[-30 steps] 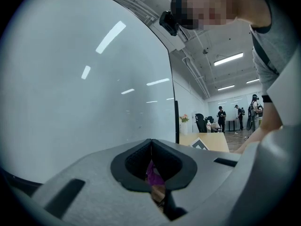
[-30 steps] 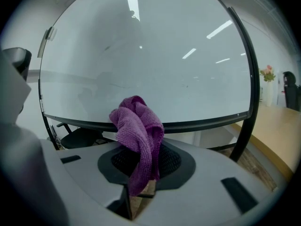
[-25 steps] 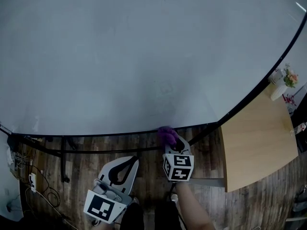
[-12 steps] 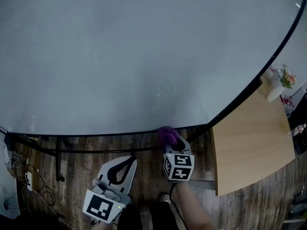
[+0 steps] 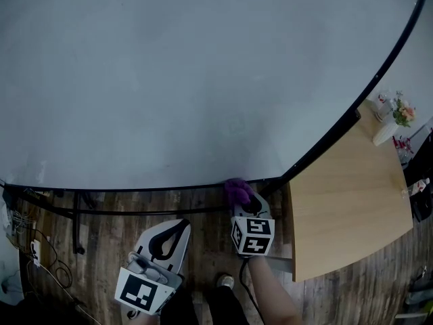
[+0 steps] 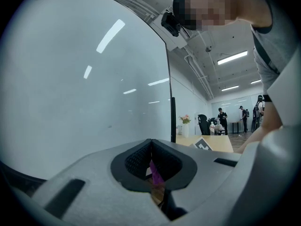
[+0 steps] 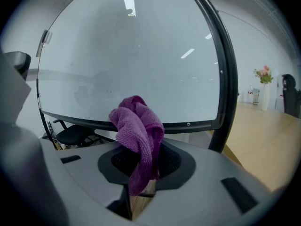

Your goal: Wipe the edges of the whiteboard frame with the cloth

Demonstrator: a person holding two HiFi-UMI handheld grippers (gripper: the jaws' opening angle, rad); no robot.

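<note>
The crumpled purple microfibre cloth (image 5: 237, 191) (image 7: 138, 131) is clamped in the right gripper (image 5: 249, 201) (image 7: 141, 160). It sits at the black lower edge of the whiteboard frame (image 5: 135, 189) (image 7: 188, 125), near the frame's right corner. The left gripper (image 5: 177, 228) (image 6: 150, 147) is nearer and to the left, with its jaws closed together on nothing, clear of the frame. A light wooden tabletop (image 5: 352, 202) lies to the right.
</note>
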